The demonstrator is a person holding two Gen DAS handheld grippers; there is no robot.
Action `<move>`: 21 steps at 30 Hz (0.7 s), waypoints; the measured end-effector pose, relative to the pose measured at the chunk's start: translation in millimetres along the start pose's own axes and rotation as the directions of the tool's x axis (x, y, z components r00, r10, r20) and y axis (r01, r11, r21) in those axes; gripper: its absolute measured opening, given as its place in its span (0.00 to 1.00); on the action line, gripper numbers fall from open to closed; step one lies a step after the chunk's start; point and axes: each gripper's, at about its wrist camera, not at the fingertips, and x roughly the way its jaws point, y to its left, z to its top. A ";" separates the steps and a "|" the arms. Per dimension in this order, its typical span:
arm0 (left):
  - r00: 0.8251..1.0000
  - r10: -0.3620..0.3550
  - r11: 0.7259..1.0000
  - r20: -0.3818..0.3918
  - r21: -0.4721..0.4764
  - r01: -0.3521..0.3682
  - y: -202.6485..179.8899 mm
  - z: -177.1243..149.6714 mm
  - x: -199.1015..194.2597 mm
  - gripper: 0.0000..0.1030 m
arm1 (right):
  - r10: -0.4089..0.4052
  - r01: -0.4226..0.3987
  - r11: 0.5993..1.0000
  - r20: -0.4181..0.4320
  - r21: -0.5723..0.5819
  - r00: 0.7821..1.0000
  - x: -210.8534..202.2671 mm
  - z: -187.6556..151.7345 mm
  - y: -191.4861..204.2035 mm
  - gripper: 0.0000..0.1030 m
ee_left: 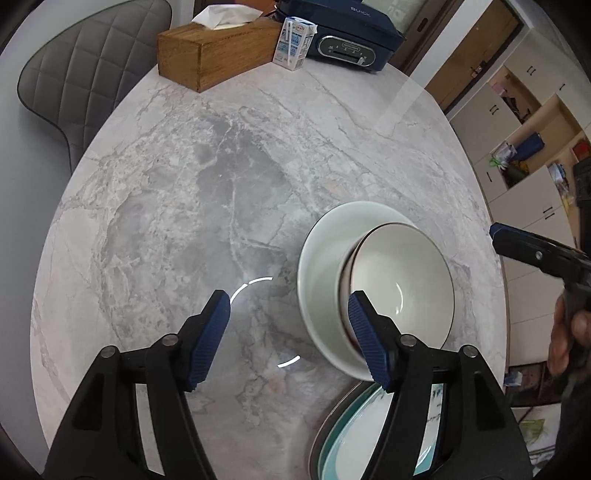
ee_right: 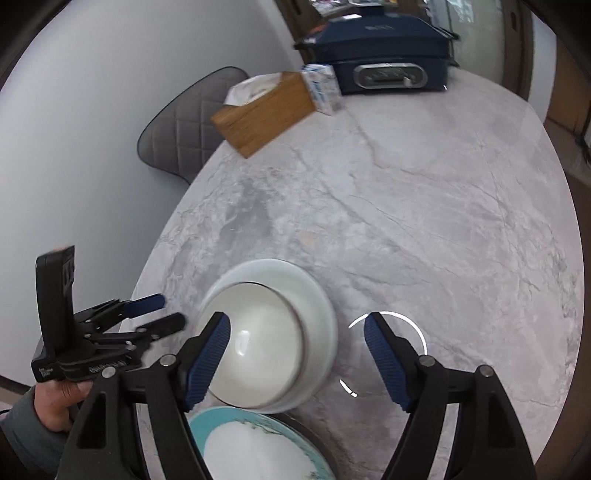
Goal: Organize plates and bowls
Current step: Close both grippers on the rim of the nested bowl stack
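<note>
A white bowl with a dark rim sits nested in a larger pale bowl on the marble table. Just in front of them lies a stack of plates, the top one white with a teal border. My left gripper hovers open to the left of the bowls, nothing between its blue pads. In the right wrist view the nested bowls and the teal-bordered plate lie below my right gripper, which is open over the bowls' right side and grips nothing. The left gripper shows at the left.
At the table's far end stand a wooden tissue box, a small milk carton and a dark blue electric cooker. A grey quilted chair is beyond the left edge. Cabinets line the right. A hand holds the left gripper.
</note>
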 end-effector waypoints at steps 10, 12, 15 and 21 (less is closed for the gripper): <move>0.999 -0.026 1.000 -0.043 0.006 0.026 13.8 -14.1 19.6 0.63 | 0.090 -0.076 0.992 -0.144 0.095 0.986 42.4 -29.0 -37.9 0.52; 0.998 -0.011 1.000 -0.056 0.001 0.011 14.8 -14.0 26.2 0.63 | 0.099 -0.083 0.991 -0.161 0.104 0.982 51.1 -31.4 -37.1 0.52; 0.998 -0.001 1.000 -0.063 0.001 0.001 15.0 -12.9 32.4 0.61 | 0.121 -0.103 0.987 -0.158 0.120 0.980 56.9 -29.0 -39.5 0.52; 0.997 0.005 1.000 -0.072 0.011 -0.004 13.3 -9.7 42.8 0.61 | 0.151 -0.128 0.981 -0.162 0.147 0.975 61.1 -24.7 -47.4 0.52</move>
